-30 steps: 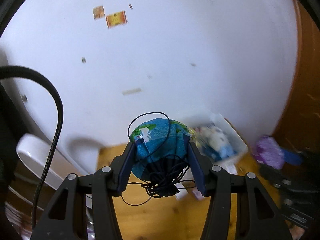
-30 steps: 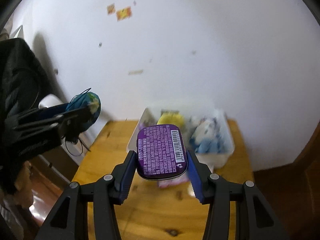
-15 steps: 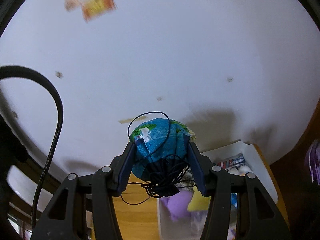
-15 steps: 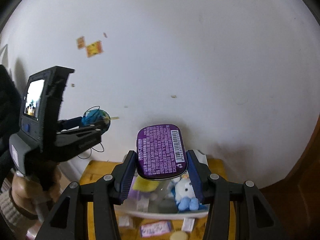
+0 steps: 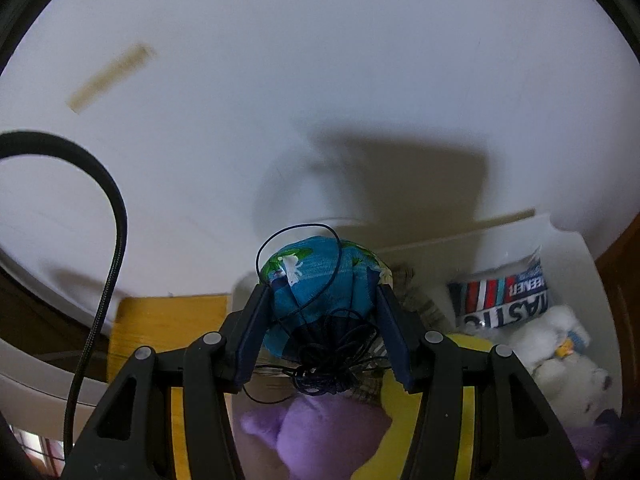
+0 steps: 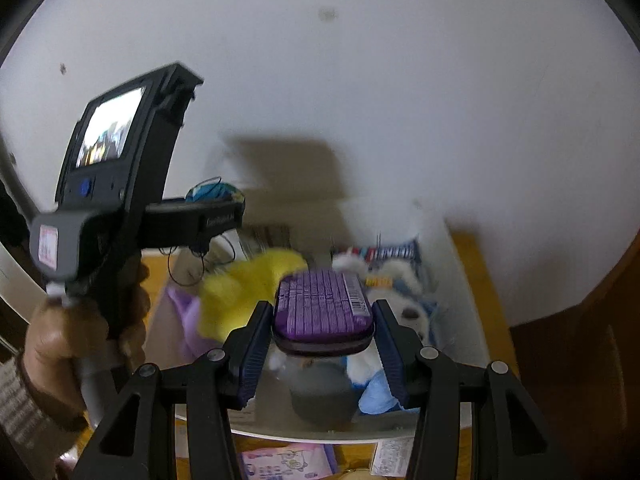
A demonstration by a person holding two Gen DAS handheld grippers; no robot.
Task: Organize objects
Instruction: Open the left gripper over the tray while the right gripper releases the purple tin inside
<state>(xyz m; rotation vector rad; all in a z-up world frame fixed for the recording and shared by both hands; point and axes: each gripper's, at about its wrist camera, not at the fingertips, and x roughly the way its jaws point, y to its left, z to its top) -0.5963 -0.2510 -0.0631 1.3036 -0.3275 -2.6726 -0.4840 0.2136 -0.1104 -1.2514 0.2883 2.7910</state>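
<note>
My left gripper [image 5: 325, 292] is shut on a blue printed drawstring pouch [image 5: 316, 276] whose dark cord hangs in a tangle below it. It hovers over the left end of a white plastic bin [image 5: 568, 236]. In the right wrist view the same gripper [image 6: 224, 208] and pouch [image 6: 212, 192] show at the bin's far left corner. My right gripper [image 6: 322, 308] is shut on a flat purple tin [image 6: 320, 300] with a barcode, held above the middle of the bin [image 6: 460, 264].
The bin holds a yellow plush [image 6: 248, 284], a purple plush [image 5: 320, 436], white plush toys [image 5: 556, 344], a striped packet [image 5: 504, 300] and a grey-lidded jar [image 6: 320, 384]. It stands on a wooden table [image 5: 168, 316] against a white wall. A pink packet [image 6: 288, 462] lies in front.
Both grippers have swung down and toward the bin, each keeping its object. The left one went from beside the table to over the bin's left end, the right one to over the middle.
</note>
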